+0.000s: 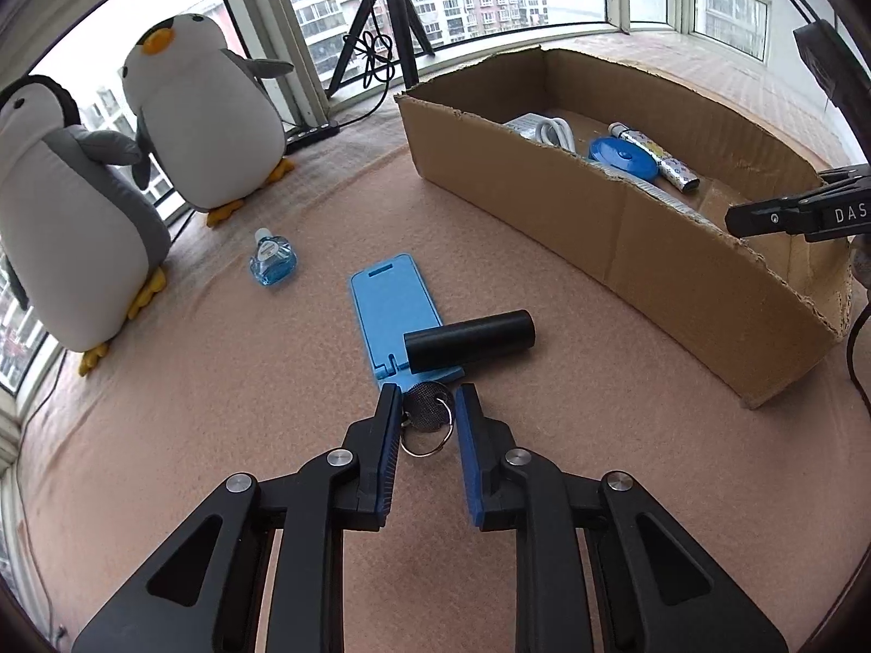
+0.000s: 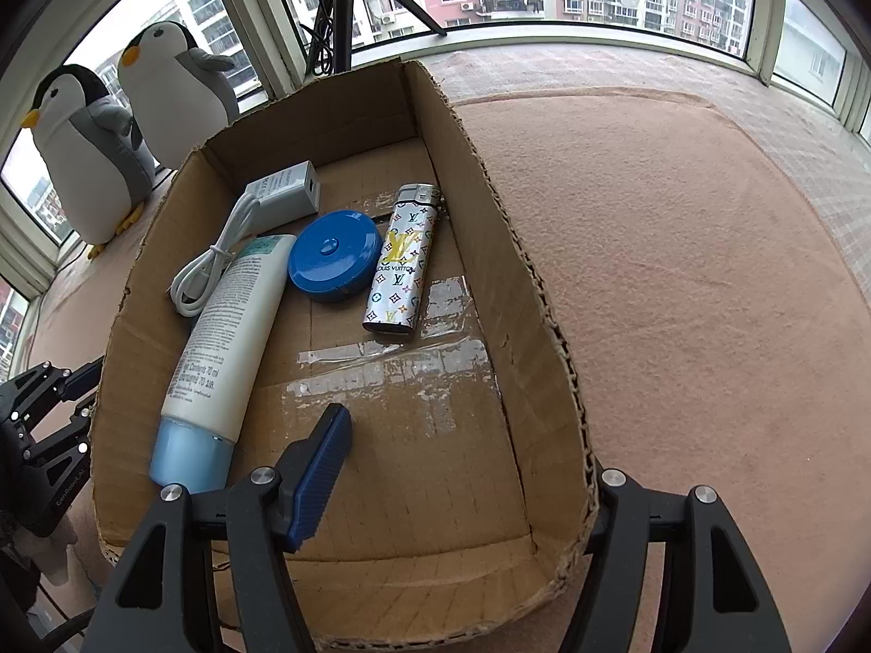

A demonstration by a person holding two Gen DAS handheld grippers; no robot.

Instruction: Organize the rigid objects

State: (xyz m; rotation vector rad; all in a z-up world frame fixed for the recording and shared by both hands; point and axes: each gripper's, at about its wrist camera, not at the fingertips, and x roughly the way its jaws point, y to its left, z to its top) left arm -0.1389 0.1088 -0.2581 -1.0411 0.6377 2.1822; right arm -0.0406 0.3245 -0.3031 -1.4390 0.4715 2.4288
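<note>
A small bunch of keys on a ring (image 1: pixel 427 416) lies on the pink blanket, and my left gripper (image 1: pixel 428 400) is shut on it, blue pads against both sides. Just beyond lie a black cylinder (image 1: pixel 468 340) and, partly under it, a flat blue phone stand (image 1: pixel 389 310). A small bottle of blue liquid (image 1: pixel 272 261) lies farther left. The cardboard box (image 2: pixel 550 326) holds a white tube (image 2: pixel 228 326), a blue round case (image 2: pixel 335 264), a patterned lighter (image 2: pixel 400 266) and a white charger with cable (image 2: pixel 283 190). My right gripper (image 2: pixel 462 435) is open astride the box's right wall, one finger (image 2: pixel 321 462) inside, the other hidden outside.
Two plush penguins (image 1: pixel 201 109) (image 1: pixel 65 217) stand at the left by the window. A black tripod (image 1: pixel 381 16) with dangling cable stands behind the box. Pink blanket (image 2: pixel 680 272) stretches right of the box.
</note>
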